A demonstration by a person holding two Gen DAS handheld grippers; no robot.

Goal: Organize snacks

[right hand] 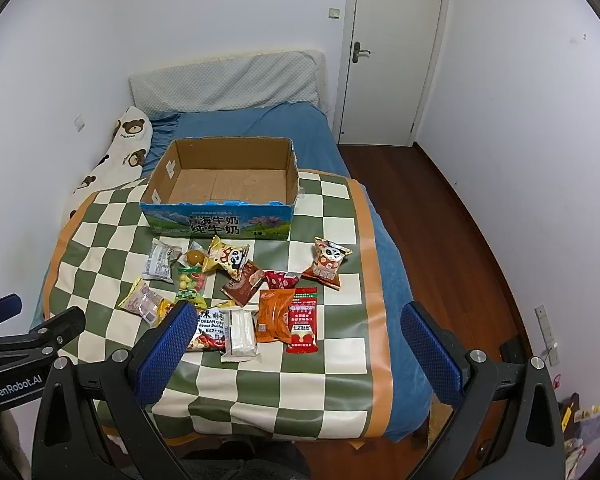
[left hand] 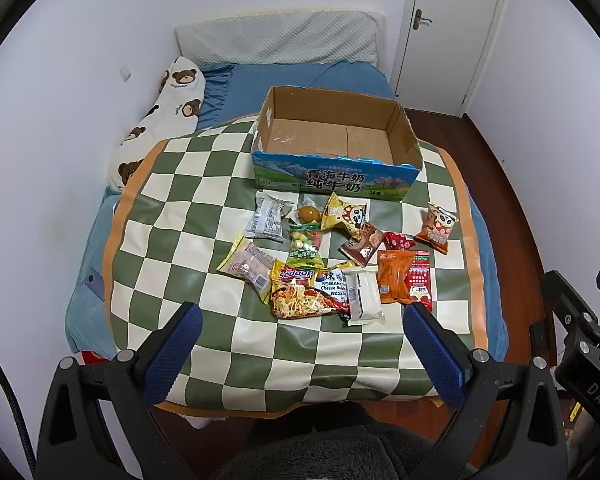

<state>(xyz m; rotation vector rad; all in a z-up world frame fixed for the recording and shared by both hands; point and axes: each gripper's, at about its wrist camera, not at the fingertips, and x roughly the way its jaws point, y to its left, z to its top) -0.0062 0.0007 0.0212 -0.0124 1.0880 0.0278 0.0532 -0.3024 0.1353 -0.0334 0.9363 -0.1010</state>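
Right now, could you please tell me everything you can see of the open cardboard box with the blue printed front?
The open cardboard box with the blue printed front is a shallow, rectangular carton of brown corrugated board. Its top is open, with a ragged edge along the front rim. The front wall shows a blue mountain and meadow scene with large Chinese characters. Inside it is empty, only the bare flaps of its floor showing. It sits upright at the far end of the green and cream checkered cloth, beyond the snack packets, none of which visibly touch it.

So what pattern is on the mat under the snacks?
Green and cream checks with an orange border on the mat, clearest in the left wrist view.
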